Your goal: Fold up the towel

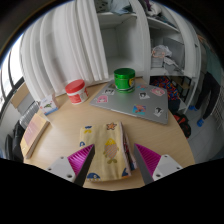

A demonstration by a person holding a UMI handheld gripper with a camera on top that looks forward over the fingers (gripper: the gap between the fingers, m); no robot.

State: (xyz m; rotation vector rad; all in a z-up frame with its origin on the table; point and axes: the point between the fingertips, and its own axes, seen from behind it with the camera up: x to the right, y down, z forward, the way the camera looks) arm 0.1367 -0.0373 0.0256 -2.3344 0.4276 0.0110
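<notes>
From the gripper view, the gripper (110, 168) hangs over a round light wooden table (70, 125), claw spread wide, holding nothing. The folded beige patterned towel (106, 150) lies flat on the table, between the two magenta pads (152, 158) and reaching just ahead of them. Beyond it lie a grey sticker-covered laptop (132, 102), a green mug (124, 79) and a red mug (76, 91).

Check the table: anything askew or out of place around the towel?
Nothing spilled or damaged. The towel lies bunched with a raised ridge along its middle, between the open gripper fingers. Red mug and green mug stand upright; the laptop is closed.
</notes>
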